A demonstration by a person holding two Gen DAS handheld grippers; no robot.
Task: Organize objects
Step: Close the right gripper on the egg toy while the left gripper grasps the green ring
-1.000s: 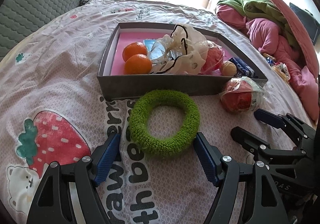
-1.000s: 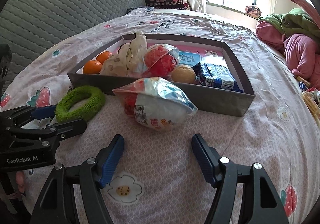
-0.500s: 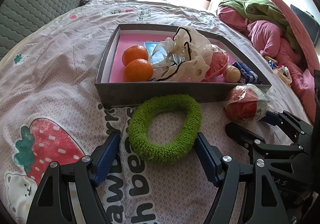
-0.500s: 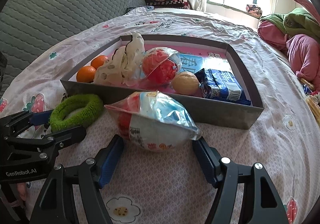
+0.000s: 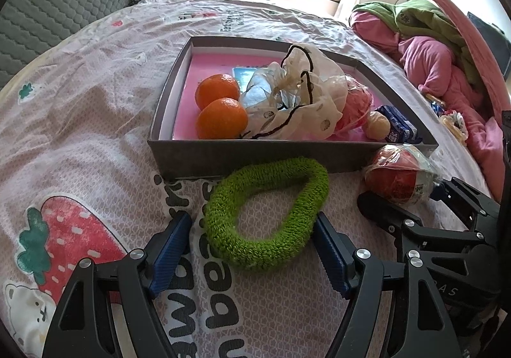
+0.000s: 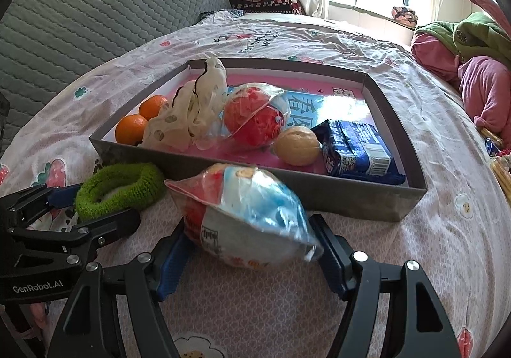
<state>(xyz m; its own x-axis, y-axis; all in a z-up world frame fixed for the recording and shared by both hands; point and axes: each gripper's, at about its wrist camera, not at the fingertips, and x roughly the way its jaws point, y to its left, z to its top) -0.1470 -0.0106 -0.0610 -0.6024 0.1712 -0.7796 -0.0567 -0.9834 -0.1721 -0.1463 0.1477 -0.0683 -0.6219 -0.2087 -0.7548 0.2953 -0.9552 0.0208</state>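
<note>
Soft green ring (image 5: 266,214) and crinkly bagged snack (image 6: 246,214), both against the grey box (image 5: 255,155).
Left gripper (image 5: 252,249) and right gripper (image 6: 252,249) gape around them; pad contact seems absent; take each across its middle.

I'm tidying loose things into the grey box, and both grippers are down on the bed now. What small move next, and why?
Probably close both grippers. The left gripper straddles the fuzzy green ring; the right gripper has the plastic-wrapped red snack bag between open blue pads. Both items still lie outside the grey box.

Bed sheet (image 5: 95,96) carries grey tray (image 5: 255,155); green ring (image 5: 268,214) at 6 o'clock, bagged fruit (image 5: 399,179) at 4
</note>
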